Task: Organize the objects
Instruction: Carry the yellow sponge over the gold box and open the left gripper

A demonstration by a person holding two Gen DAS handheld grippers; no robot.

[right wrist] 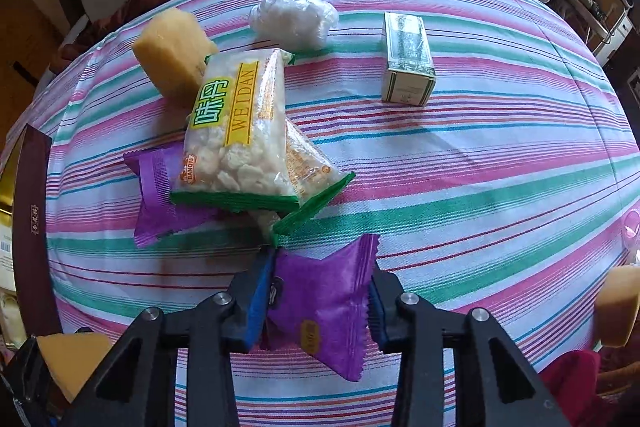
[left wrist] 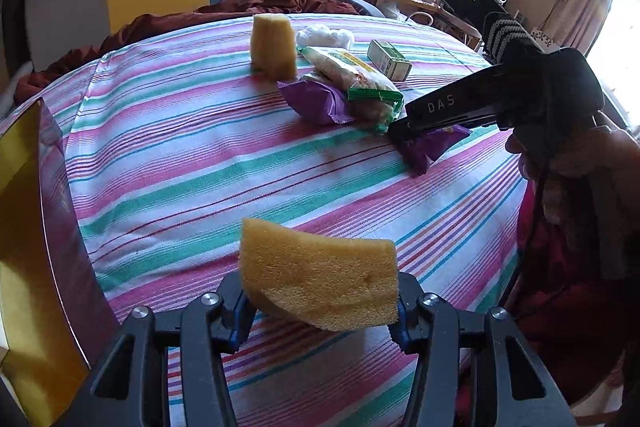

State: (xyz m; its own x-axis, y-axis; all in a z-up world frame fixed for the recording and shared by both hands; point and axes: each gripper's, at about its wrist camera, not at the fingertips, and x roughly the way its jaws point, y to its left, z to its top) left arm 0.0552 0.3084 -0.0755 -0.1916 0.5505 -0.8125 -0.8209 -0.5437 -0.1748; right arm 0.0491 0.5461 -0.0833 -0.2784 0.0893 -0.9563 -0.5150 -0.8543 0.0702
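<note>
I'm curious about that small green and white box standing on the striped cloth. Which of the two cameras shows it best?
The right wrist view shows the small box best: it stands alone on the striped tablecloth, large, with top and front faces visible. In the left wrist view it is smaller, far off behind the snack packets.

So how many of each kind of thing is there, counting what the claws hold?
Yellow sponges: 2
Purple snack packets: 2
Green-edged snack bags: 2
Small box: 1
White plastic wad: 1
Total: 8

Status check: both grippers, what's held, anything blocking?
Left gripper shut on sponge. Right gripper shut on purple packet. Snack pile ahead on table; path clear.
</note>
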